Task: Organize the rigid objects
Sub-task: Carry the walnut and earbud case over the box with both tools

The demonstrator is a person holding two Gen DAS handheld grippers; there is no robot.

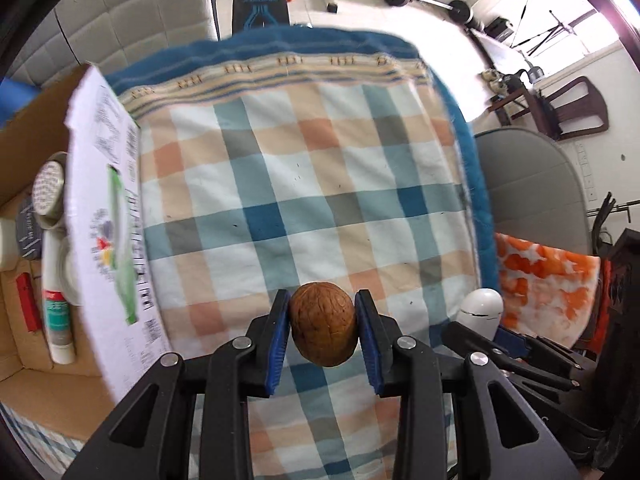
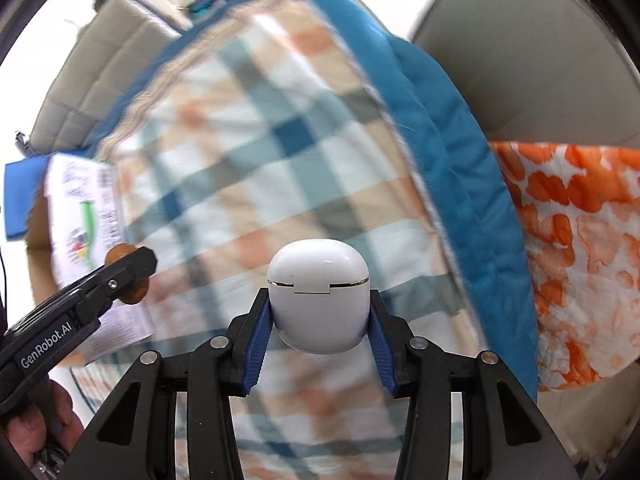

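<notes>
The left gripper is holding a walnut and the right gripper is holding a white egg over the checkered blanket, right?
Almost. The left gripper does hold the walnut, but the right gripper holds a white earbud case, not an egg: the right wrist view shows its lid seam and hinge notch. Both are over the checkered blanket.

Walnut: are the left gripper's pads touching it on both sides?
Touching. The left wrist view shows both blue pads pressed against the walnut, held by the left gripper.
</notes>
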